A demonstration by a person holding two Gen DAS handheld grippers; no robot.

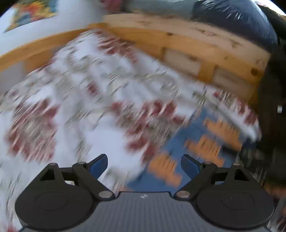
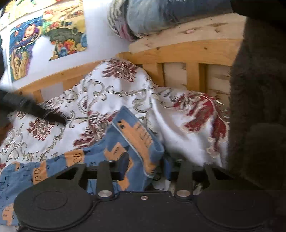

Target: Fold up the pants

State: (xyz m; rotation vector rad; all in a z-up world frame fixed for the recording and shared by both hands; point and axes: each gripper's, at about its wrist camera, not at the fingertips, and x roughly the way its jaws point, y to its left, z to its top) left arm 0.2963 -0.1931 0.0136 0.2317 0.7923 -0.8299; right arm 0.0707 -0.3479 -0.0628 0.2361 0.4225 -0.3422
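The pants (image 2: 135, 135) are blue with orange blocks and lie crumpled on a white bedspread (image 2: 110, 100) with red flowers. My right gripper (image 2: 146, 164) is shut on a raised fold of the pants, the cloth bunched between its blue pads. The left wrist view is badly blurred. There my left gripper (image 1: 143, 166) hangs open above the bed with nothing between its fingers. In that view the pants (image 1: 211, 135) lie ahead and to the right of it.
A wooden bed frame (image 2: 189, 51) runs behind the bedspread, with rolled bedding (image 2: 146, 16) on top. Colourful posters (image 2: 26, 44) hang on the white wall. A dark fuzzy mass (image 2: 259, 107) fills the right side. A dark shape (image 2: 32, 108) reaches in from the left.
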